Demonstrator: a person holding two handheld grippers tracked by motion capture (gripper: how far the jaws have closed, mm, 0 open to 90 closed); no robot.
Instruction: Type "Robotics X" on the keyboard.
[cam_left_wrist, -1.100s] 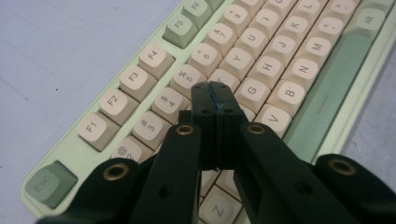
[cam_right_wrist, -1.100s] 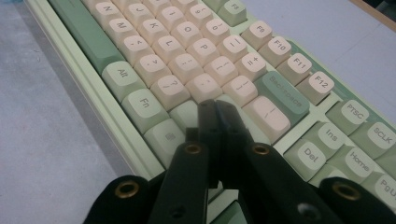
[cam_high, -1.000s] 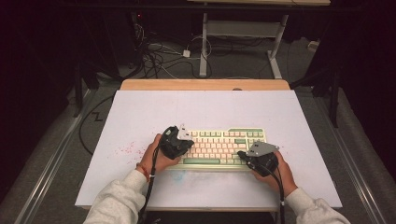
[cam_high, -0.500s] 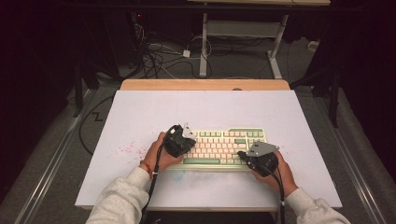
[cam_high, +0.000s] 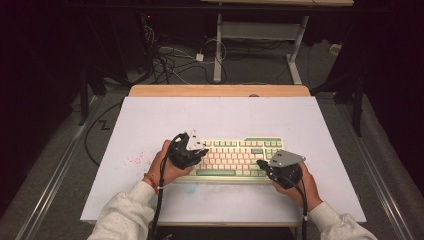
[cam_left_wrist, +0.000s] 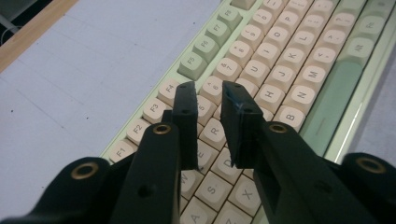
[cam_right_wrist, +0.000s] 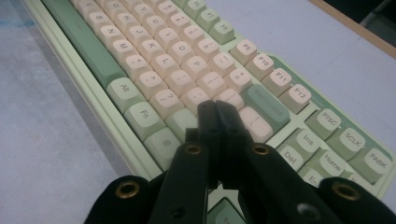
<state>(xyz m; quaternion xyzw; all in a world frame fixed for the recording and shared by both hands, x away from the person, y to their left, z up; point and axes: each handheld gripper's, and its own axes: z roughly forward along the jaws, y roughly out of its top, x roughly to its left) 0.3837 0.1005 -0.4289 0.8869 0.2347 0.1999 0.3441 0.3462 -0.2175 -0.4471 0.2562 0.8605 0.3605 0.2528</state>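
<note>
Since the earlier frame the left gripper (cam_high: 196, 148) has been tilted slightly at the keyboard's (cam_high: 235, 156) left end, and its jaws have just been opening. From the high view, the right gripper (cam_high: 264, 165) is seen at the keyboard's right end; keys appear to be pressed, gripper by gripper. No container is seen on the counter (cam_high: 150, 120).

In the left gripper view, the left gripper (cam_left_wrist: 208, 100) is parted with nothing between, just above the number row; next, a tip should be lowered squarely onto one key.

In the right gripper view, the right gripper (cam_right_wrist: 215, 112) is closed, empty, possibly touching a key.
</note>
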